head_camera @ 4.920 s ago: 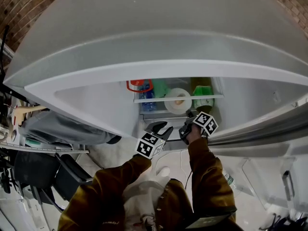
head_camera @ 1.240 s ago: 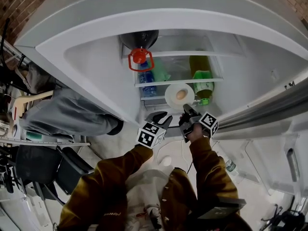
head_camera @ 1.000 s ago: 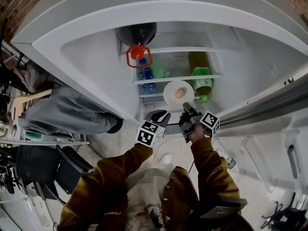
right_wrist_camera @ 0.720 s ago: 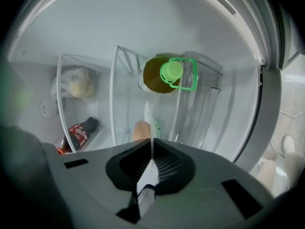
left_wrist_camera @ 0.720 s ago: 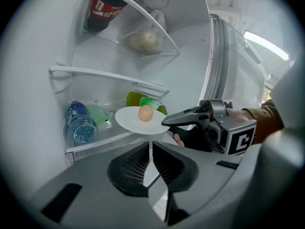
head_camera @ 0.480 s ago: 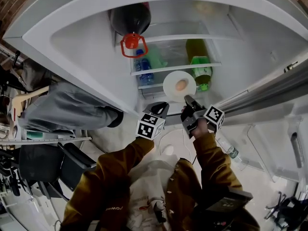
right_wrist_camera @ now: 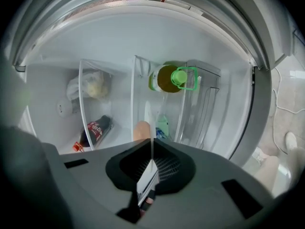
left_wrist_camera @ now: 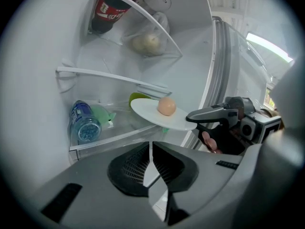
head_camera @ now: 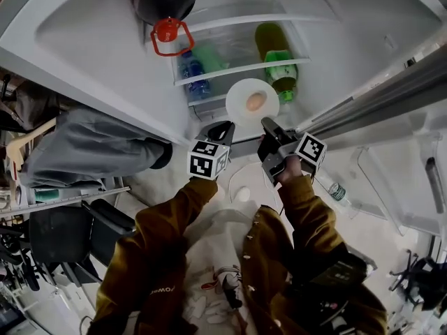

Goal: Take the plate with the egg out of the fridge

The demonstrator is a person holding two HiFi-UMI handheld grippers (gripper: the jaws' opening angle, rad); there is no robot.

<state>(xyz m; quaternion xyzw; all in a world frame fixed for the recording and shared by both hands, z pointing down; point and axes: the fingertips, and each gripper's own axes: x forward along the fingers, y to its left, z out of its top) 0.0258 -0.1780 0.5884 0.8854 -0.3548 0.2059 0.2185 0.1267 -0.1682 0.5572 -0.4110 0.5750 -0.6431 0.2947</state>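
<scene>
Withdrawal step: the right gripper, clamped on the rim of the white plate carrying the egg, holds it just outside the glass shelf, the left gripper nearly closed and empty; next, seemingly, a level pull clear.

Mid-frame, the right tongs meet the lower right rim of the white plate bearing an egg, before the open fridge. The left tongs sit just beside its lower left rim.
</scene>
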